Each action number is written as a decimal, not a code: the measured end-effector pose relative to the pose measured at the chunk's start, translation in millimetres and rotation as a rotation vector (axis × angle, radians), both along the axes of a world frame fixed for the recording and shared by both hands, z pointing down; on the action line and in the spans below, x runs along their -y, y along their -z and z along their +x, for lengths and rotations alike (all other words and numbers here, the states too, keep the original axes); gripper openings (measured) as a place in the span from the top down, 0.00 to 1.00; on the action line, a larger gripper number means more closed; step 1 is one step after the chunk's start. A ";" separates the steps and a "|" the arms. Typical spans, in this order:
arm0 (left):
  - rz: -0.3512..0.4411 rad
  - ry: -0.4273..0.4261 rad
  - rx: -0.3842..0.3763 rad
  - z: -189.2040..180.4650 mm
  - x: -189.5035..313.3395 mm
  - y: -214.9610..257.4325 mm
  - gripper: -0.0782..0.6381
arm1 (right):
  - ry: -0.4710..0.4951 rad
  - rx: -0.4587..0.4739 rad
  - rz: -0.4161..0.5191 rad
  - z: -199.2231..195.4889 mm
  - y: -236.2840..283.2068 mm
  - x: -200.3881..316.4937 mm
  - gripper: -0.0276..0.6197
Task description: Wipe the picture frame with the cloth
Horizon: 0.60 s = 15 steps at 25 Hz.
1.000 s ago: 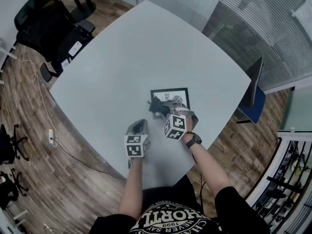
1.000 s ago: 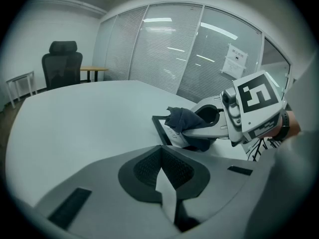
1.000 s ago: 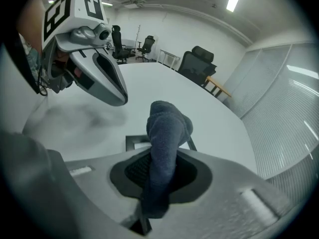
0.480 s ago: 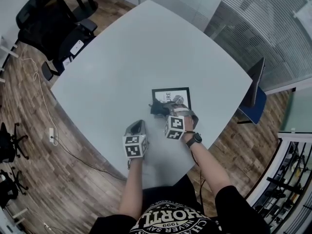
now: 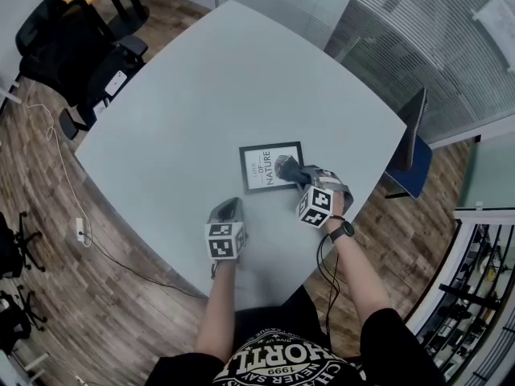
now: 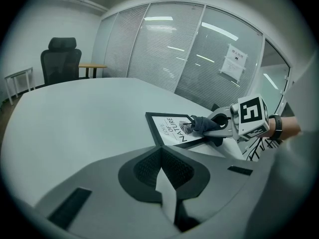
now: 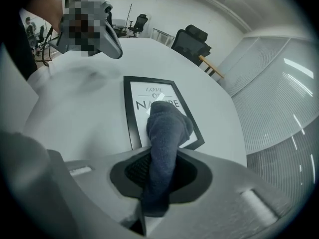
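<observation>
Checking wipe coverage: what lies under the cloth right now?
The cloth, shut in the right gripper, rests on the picture frame, over the middle of its white print. Some lettering shows beside it; whatever is printed directly beneath the cloth is hidden.

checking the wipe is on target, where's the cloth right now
In the head view the cloth is clamped in the right gripper, its free end lying on the right side of the picture frame.

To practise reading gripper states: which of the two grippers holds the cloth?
The right gripper: its jaws are shut on the cloth, over the frame. The left gripper is shut on nothing.
</observation>
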<state>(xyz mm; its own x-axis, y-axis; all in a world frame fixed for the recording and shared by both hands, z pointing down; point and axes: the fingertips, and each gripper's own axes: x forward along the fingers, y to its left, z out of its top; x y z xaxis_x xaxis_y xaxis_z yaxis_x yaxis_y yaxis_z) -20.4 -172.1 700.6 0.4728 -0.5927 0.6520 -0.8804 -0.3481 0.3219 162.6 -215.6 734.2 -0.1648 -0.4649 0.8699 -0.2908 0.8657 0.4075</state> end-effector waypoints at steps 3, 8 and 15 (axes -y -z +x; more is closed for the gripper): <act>0.004 0.002 0.002 0.5 0.0 1.7 0.88 | -0.015 0.002 0.006 2.6 0.9 0.2 0.85; 0.008 0.031 0.009 -10.8 -0.6 5.4 0.88 | 0.019 0.048 0.025 -30.6 12.1 -4.8 0.85; 0.015 0.086 0.018 -39.8 -1.8 8.1 0.88 | 0.216 0.148 0.057 -152.6 27.1 -20.7 0.85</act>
